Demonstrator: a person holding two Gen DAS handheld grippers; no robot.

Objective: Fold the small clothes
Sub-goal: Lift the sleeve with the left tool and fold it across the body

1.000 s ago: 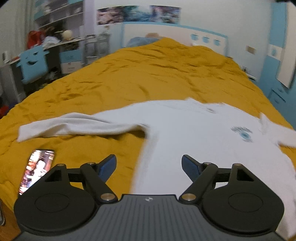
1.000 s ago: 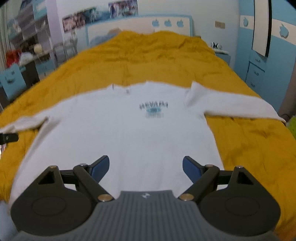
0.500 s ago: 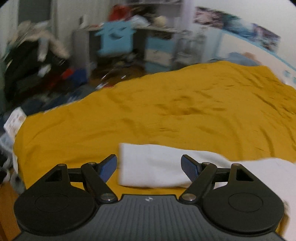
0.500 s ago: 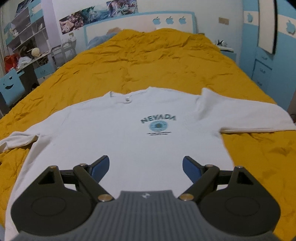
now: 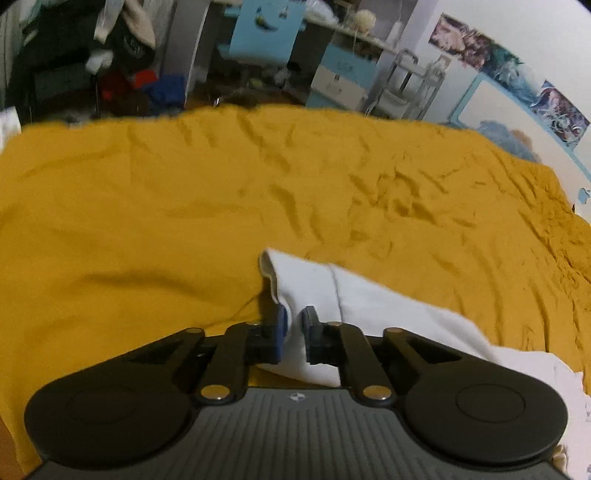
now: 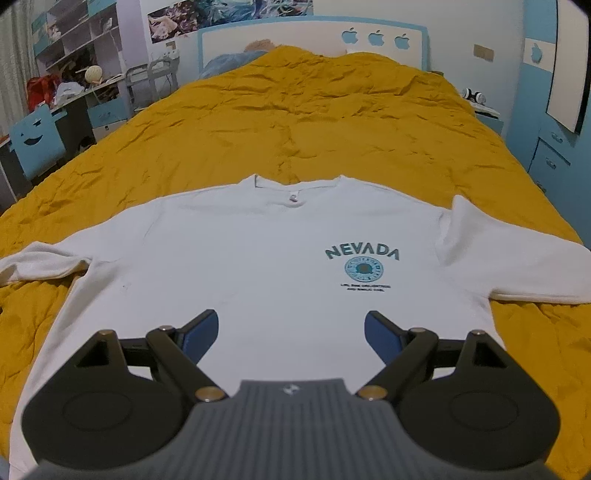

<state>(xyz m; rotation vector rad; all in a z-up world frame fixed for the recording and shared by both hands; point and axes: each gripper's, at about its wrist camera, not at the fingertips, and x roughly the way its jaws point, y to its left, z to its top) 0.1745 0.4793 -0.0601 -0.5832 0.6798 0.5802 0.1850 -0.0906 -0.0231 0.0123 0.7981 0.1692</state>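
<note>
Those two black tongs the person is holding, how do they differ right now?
The left tongs are shut on the cuff of the white shirt's sleeve; the right tongs stand wide open and hold nothing. The left ones sit at the sleeve's end, the right ones hover over the shirt's body. Both have black arms with blue pads.

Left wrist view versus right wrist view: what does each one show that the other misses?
Only the left wrist view shows the left gripper shut on the white ribbed cuff of the sleeve, plus a cluttered dark corner of hanging clothes.

Only the right wrist view shows the open right gripper, the white sweatshirt's teal NEVADA print, its neckline and the blue-and-white headboard with apple shapes.

Both show the wrinkled mustard-yellow bedspread and the blue smiley-face chair.
</note>
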